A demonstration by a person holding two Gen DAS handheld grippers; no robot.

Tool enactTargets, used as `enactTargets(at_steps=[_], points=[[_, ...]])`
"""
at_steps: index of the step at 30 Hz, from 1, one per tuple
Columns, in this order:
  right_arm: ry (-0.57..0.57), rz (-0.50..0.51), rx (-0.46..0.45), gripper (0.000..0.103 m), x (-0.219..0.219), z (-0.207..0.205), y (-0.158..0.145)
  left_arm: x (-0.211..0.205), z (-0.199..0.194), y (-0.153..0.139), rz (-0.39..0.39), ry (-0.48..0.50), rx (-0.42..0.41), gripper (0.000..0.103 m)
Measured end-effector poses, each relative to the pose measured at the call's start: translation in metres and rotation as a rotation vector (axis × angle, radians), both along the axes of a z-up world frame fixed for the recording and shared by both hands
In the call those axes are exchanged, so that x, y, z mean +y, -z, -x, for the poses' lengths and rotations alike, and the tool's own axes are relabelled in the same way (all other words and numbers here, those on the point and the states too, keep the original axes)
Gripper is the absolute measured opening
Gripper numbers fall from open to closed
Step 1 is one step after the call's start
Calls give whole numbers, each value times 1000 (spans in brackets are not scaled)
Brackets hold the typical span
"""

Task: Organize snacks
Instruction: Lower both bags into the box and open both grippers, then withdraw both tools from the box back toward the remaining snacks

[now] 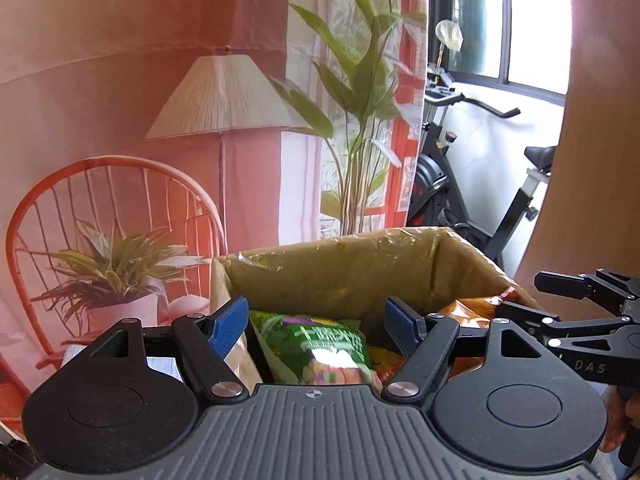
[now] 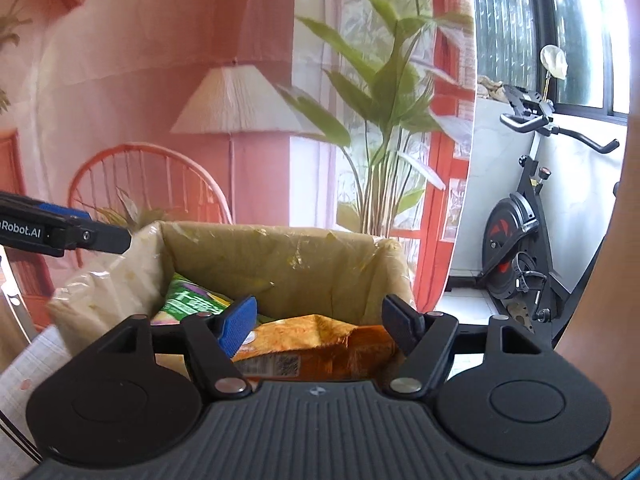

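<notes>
Hovering with jaws wide and empty, the left gripper point(image 1: 316, 326) and right gripper point(image 2: 318, 320) face the lined box point(image 2: 280, 256) holding a green snack bag point(image 1: 320, 352) and orange snack bag point(image 2: 312, 344); both look light, crinkly, slippery, best pinched at a crimped top seam

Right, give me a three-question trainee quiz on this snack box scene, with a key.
1. True or false: the green snack bag lies inside the lined cardboard box.
2. Multiple choice: which snack sits just ahead of the right tool? A) a blue tin B) the orange snack bag C) a glass jar
3. Fill in: the left tool is ____, its blue pads standing apart and gripping nothing.

Key: 1 true; 2 B; 3 open
</notes>
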State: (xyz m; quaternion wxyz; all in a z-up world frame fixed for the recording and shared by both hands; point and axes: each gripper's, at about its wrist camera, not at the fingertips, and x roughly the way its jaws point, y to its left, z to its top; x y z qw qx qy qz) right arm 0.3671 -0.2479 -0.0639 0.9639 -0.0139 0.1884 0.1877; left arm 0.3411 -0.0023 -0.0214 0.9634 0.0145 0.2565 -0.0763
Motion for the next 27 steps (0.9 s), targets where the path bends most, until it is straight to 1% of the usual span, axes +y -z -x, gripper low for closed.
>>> enactTargets(at_steps=[5, 9, 12, 16, 21, 25, 27], points=[[-17, -18, -39, 72, -9, 33, -1, 10, 31, 4, 30, 11, -4, 77], [-44, -30, -40, 72, -15, 58, 4, 18, 52, 14, 49, 18, 7, 77], [-60, -20, -30, 72, -19, 75, 15, 26, 67, 26, 67, 16, 14, 77], [-75, -17, 20, 72, -26, 92, 39, 37, 86, 47, 98, 6, 24, 77], [-49, 23, 105, 72, -33, 106, 77, 43, 101, 77, 106, -9, 63, 77], [-35, 11, 190, 72, -42, 113, 105, 43, 109, 100, 114, -25, 104, 77], [-29, 20, 217, 72, -45, 116, 114, 43, 113, 111, 129, -29, 129, 77]])
